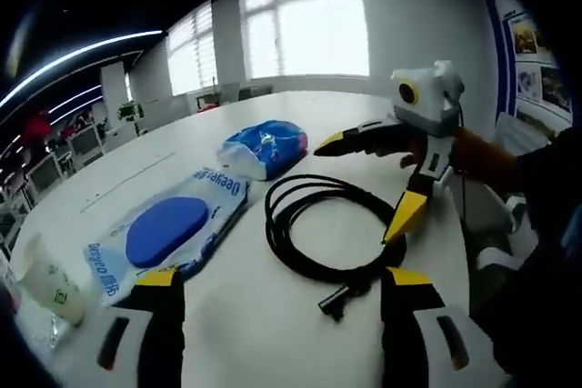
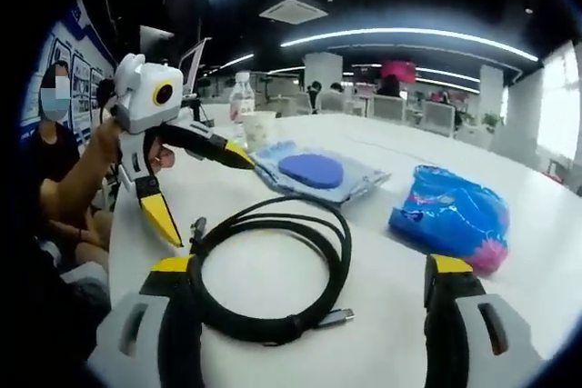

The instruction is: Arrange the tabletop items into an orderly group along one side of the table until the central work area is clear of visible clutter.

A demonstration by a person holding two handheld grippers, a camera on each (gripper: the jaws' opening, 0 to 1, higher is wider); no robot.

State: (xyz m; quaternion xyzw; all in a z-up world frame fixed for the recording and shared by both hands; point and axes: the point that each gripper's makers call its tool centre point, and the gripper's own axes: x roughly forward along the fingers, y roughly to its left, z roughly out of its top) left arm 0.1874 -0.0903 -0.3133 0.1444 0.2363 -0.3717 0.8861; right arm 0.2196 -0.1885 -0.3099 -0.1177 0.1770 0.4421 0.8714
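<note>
Both tools held wide apart, gripping nothing: left tool, right tool. Coiled black cable lies on white table between them; flat blue wipes pack and crumpled blue plastic bag lie beyond.

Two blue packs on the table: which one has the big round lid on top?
The flat wet-wipes pack with the dark blue oval lid, beside the paper cup. The other, a crumpled blue bag, has no lid.
</note>
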